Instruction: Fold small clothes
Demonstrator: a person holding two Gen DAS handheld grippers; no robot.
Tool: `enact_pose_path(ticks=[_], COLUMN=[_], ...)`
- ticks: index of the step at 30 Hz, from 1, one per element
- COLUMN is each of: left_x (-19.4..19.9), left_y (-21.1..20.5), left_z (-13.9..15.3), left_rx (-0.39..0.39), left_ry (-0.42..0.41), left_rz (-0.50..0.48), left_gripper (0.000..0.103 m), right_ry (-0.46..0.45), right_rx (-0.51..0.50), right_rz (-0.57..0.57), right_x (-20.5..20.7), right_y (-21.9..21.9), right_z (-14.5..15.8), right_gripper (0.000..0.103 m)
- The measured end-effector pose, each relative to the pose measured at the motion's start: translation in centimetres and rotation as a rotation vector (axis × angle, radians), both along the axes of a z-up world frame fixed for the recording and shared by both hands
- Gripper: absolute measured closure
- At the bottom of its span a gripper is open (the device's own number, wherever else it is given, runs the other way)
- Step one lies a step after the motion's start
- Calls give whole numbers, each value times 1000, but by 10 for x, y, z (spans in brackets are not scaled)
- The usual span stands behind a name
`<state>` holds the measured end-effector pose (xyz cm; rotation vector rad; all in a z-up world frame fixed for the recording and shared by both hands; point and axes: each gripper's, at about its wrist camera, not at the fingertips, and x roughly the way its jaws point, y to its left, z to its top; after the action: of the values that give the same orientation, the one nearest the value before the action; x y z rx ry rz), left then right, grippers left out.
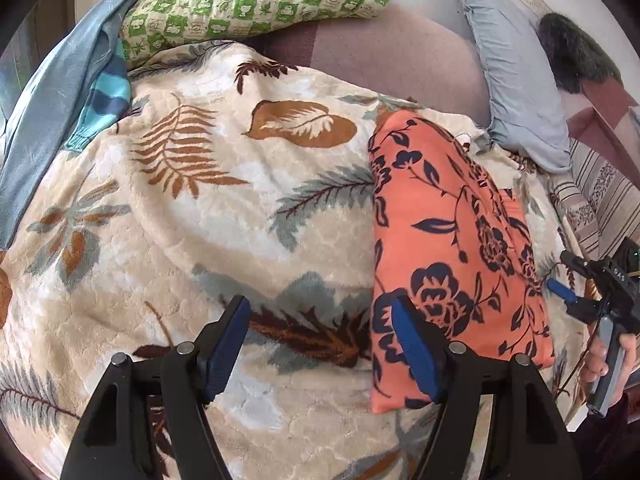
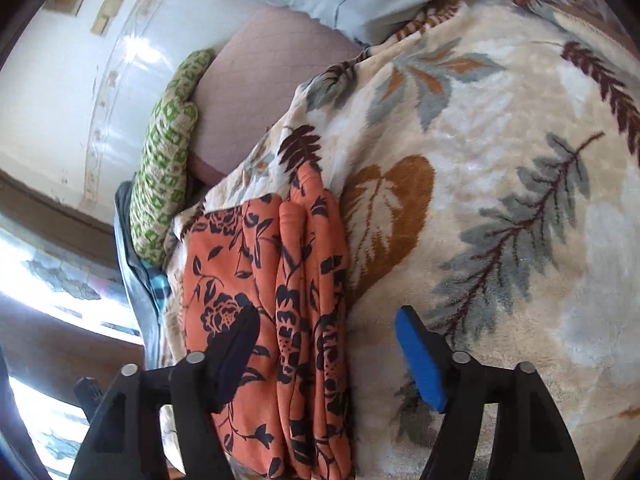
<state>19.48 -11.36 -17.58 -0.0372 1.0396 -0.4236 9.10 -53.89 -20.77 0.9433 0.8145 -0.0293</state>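
Observation:
An orange garment with dark navy flowers [image 1: 452, 248] lies folded into a long narrow strip on a cream leaf-print blanket [image 1: 208, 216]. My left gripper [image 1: 320, 344] is open and empty, its right finger over the garment's near left edge. In the right wrist view the same garment [image 2: 272, 300] shows several stacked folded layers. My right gripper [image 2: 324, 352] is open and empty, its jaws standing on either side of the garment's folded edge. The right gripper also shows in the left wrist view [image 1: 576, 292], beside the garment's right edge.
A green checked pillow [image 1: 248, 4] lies at the far side. A grey-blue pillow [image 1: 516, 80] lies at the right. Blue clothes [image 1: 60, 92] are heaped at the left. A bare mauve mattress [image 1: 392, 52] shows behind the blanket. A wall [image 2: 60, 92] rises at the left of the right wrist view.

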Motion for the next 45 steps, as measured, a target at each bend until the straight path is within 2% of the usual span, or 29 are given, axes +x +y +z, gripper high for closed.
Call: enact_pose_path(ticks=[3,14,19,21,23,24,25,27,30,33,39,42,45], left_x=[8,49,58,54,51,50,48,45,37,32,21,11,9], left_y=[-24,-92,-114,-121,-123,-123,-124,-125,-131,-135,-127,-120,-110], left_z=[1,-20,-42,-44,-43,-42,-40,-35,-27,-21,-2,5,-3], left_rx=[-23,1,19,57,64,67,72,77,91,105,79,69,81], left_ry=[-6,13,75,41,25,20,13,-11,-48,-71,-90,-85,-37], left_rz=[-39,-79,-118,-122,-124,-125,-127,-133,-151,-158,-144,-120,-68], left_gripper=[27,25,22,22,26,30,33,45,58,62,65,65,61], right_ry=[-25,7,25,36,41,46,46,40,22,15,-56,-87,-89], right_rx=[76,40,25,3,-86,-134,-167,-193,-244,-311,-361,-355,-303], right_rz=[28,112,167,208,234,248,258,258,254,257,245,252,278], right_x=[5,46,56,58,59,60,60,59,56,55,49,44,40], right_y=[-6,20,39,50,63,69,73,76,80,88,92,93,90], right_z=[-6,-13,-20,-22,-19,-17,-16,-15,-9,-3,17,27,29], right_gripper=[29,29,29,29,34,43,47,55,62,64,71,73,75])
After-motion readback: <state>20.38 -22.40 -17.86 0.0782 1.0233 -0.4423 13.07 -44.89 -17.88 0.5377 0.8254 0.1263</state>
